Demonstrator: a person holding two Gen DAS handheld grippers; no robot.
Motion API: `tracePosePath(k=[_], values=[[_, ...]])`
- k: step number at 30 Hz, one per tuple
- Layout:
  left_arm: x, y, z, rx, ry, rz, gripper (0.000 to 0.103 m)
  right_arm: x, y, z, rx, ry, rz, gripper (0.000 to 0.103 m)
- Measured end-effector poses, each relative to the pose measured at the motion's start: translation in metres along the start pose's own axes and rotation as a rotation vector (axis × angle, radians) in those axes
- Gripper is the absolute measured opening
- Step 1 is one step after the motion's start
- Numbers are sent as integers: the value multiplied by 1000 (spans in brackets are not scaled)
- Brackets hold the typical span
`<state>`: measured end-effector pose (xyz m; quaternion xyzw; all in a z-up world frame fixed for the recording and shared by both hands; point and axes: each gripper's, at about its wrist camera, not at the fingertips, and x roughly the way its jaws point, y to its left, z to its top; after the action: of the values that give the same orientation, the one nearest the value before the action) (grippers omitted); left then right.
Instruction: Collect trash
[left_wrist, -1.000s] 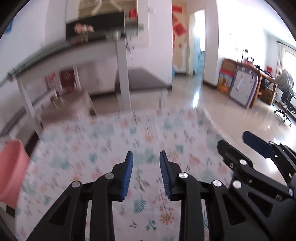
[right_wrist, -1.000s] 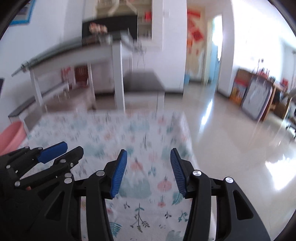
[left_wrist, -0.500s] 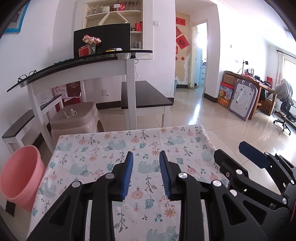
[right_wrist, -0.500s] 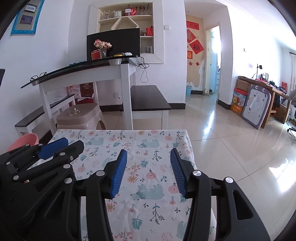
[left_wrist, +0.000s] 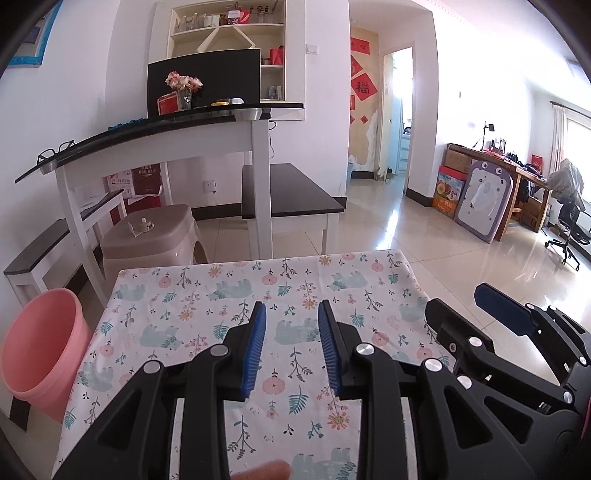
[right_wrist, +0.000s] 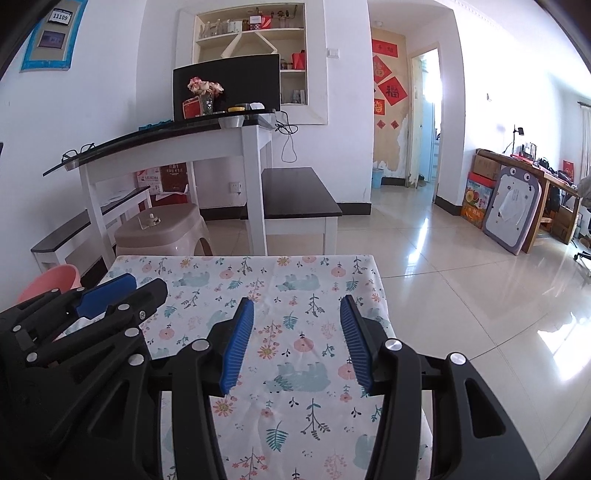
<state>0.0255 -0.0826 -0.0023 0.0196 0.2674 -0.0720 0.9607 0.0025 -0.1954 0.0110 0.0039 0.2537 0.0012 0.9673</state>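
**Both grippers empty over the floral table**

The left gripper (left_wrist: 290, 345) and right gripper (right_wrist: 295, 341) hover side by side, jaws spread, holding nothing. Below lies the floral tablecloth (left_wrist: 236, 295). A pink bin (left_wrist: 40, 347) stands just beside the table's left edge; its contents, possibly trash, are hidden.

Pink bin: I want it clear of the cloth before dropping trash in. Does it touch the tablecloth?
Cannot tell. In the left wrist view the pink bin stands beside the tablecloth, whose hanging edge overlaps its rim, showing no plain gap.
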Motion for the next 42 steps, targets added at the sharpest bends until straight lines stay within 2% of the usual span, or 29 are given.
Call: tracePosePath(k=[42], values=[[4,4,-4,2,2,12,28,12,-9,-3,5,20,-3,50]])
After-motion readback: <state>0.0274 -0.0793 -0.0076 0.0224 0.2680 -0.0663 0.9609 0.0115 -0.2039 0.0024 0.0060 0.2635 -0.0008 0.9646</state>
